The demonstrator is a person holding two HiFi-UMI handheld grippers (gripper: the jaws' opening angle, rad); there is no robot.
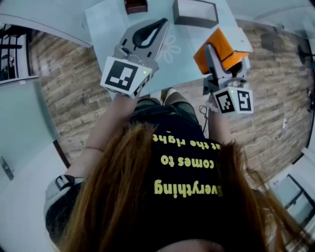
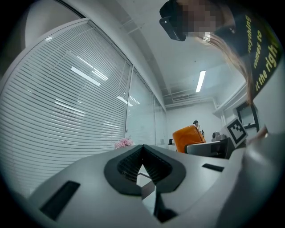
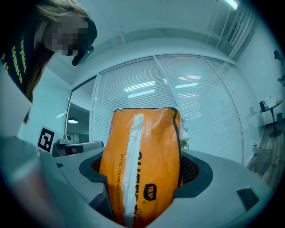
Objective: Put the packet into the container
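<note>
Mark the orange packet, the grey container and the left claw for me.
orange packet (image 3: 153,162), right gripper view, its orange front face.
grey container (image 1: 194,21), head view, its near side.
left claw (image 1: 164,22), head view, where its fingertips meet.

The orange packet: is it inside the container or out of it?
Out. The right claw is clamped on the orange packet, holding it in the air, apart from the grey container on the table.
</note>
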